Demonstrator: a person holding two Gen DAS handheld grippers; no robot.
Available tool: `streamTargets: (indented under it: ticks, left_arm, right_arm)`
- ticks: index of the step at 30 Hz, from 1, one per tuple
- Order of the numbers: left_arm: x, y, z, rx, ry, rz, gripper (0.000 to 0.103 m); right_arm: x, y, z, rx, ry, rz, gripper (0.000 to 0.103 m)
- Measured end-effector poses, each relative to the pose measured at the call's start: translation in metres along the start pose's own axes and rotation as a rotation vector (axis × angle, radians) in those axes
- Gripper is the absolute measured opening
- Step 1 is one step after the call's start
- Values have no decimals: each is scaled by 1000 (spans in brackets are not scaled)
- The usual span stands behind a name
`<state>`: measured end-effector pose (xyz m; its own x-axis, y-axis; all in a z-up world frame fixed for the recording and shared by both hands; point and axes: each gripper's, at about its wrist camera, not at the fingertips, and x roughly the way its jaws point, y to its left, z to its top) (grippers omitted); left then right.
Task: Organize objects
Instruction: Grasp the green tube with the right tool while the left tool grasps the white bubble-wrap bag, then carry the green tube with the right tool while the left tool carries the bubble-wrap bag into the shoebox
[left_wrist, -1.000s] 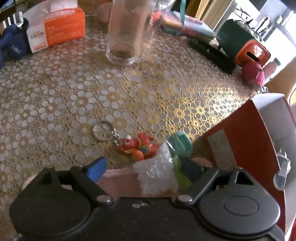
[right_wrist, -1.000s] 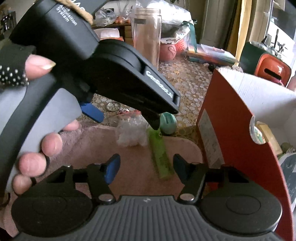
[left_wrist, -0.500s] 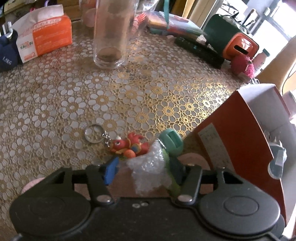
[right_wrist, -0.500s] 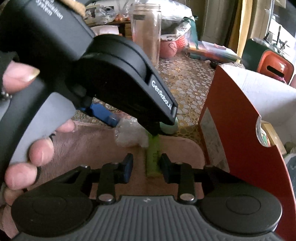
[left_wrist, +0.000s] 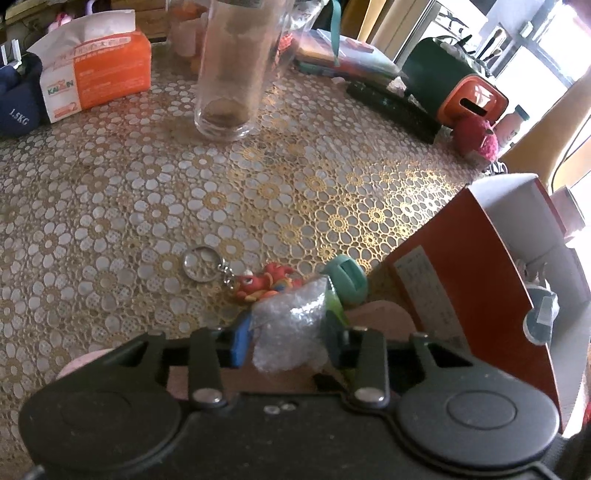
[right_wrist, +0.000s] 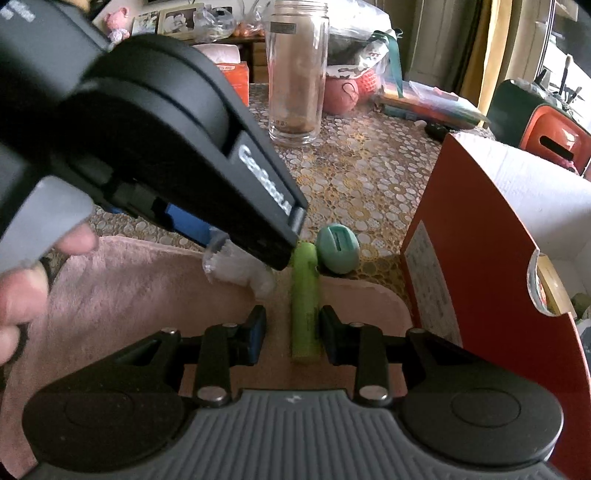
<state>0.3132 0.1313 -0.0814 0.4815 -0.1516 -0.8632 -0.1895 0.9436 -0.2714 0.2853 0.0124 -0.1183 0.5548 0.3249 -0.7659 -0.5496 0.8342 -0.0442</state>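
A crumpled clear bubble-wrap packet (left_wrist: 288, 325) lies at the far edge of a pink mat (right_wrist: 129, 295). My left gripper (left_wrist: 286, 336) is closing on it, and both pads touch its sides. A green tube (right_wrist: 304, 295) lies lengthwise on the mat between the fingers of my right gripper (right_wrist: 293, 332). Those jaws are closing too: the right pad is against the tube, while a gap remains at the left pad. A red figure keychain (left_wrist: 266, 282) and a teal egg-shaped thing (left_wrist: 347, 277) lie just beyond the mat.
An open red box (left_wrist: 480, 280) with items inside stands close on the right. Farther back are a tall glass jar (left_wrist: 229, 74), an orange tissue pack (left_wrist: 99, 74), a blue dumbbell (left_wrist: 14, 99), a green-and-orange case (left_wrist: 454, 85) and a pink plush (left_wrist: 476, 138). A hand (right_wrist: 22, 280) holds the left gripper.
Both pairs of jaws have narrowed a lot: the left around the bubble-wrap packet, the right around the green tube. Neither hand has shifted much.
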Motion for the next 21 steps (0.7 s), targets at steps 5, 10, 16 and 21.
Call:
streamTargets:
  ticks: [5,10,16,21]
  left_arm:
    - [-6,3,-3,4,-1,-6,38]
    - [-17,9,-7,-8,-9,-13,38]
    - [-41,14,-10,-1,-34,-11,38]
    - [-66,15,-15,7,-58,-8,38]
  right_arm:
    - [0,-1,1,12,4,10,16]
    - [-2,-10,5,67,4,41,15]
    - [-22,-15,6,126,-5,79,15]
    - [-54,-17,2,135,-35,96,15]
